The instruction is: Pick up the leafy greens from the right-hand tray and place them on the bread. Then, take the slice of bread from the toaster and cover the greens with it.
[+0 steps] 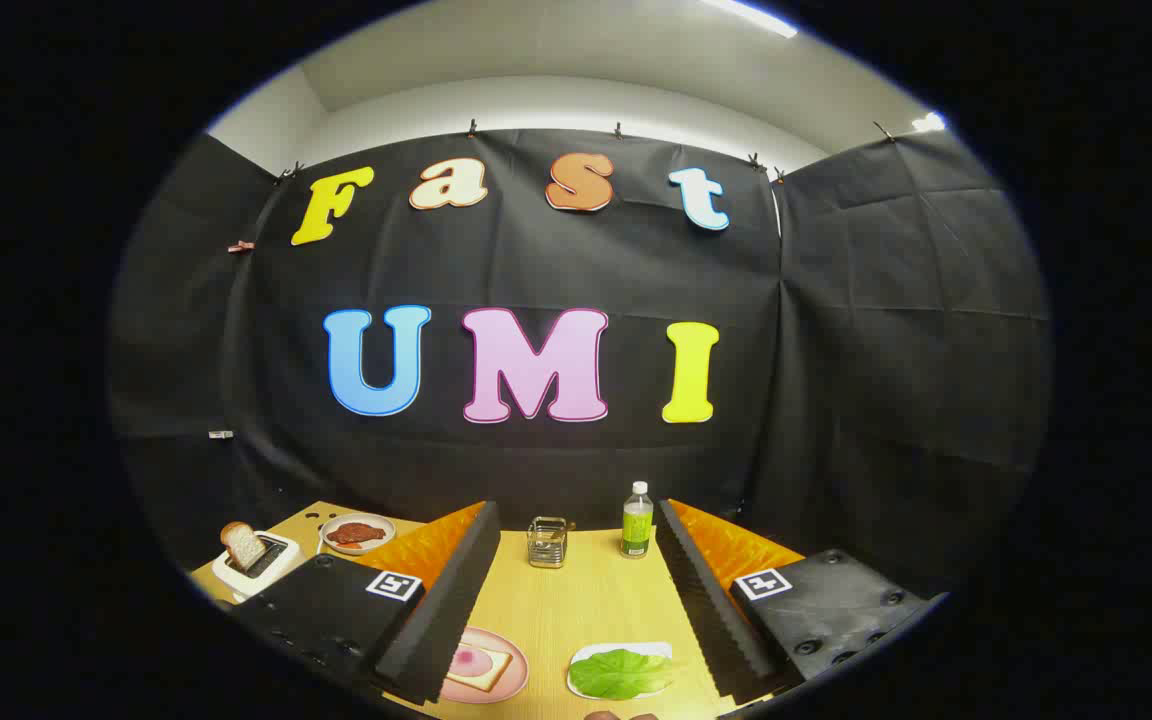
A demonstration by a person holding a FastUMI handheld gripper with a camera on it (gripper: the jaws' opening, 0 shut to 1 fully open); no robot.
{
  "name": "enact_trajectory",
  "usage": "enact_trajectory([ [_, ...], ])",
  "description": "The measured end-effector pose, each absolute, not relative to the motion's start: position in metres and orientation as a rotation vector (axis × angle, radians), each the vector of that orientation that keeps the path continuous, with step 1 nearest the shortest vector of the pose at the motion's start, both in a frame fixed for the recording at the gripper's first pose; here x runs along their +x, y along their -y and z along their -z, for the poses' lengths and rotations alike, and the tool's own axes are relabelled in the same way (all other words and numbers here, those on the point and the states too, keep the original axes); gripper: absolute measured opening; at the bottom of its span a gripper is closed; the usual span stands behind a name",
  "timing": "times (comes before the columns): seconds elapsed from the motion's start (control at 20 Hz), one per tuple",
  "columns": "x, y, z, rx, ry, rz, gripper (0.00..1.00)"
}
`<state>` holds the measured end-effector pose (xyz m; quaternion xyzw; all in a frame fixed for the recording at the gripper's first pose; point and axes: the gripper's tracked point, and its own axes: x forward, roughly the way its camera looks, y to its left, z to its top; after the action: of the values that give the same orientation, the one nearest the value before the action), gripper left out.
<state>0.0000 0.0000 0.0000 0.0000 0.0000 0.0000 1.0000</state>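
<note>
Gripper (576,620) fingers spread wide over wooden table (576,610), holding nothing, lettuce leaf (621,673) on white tray (586,655) between them, beside bread slice on pink plate (481,665), toast (243,545) upright in toaster (258,567) beyond the left finger.

Light wood-grain bench (576,610), top surface matte. Far left: white toaster (258,566) with a bread slice (243,544) standing up out of its slot. Just beside it, a round plate (357,533) carrying reddish meat. Near the far edge, centre: small wire holder (547,542); close by, a green-labelled bottle (637,520), upright. Near edge: pink plate (482,666) with bread, and beside it a white tray (622,672) with a green leaf.
</note>
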Motion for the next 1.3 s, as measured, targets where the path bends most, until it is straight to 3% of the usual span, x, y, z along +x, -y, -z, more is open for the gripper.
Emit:
enact_trajectory([
  [0.7,-0.011,-0.012,0.013,-0.030,-0.021,0.086,0.97],
  [1.3,0.013,-0.008,0.024,-0.040,-0.037,0.002,0.97],
])
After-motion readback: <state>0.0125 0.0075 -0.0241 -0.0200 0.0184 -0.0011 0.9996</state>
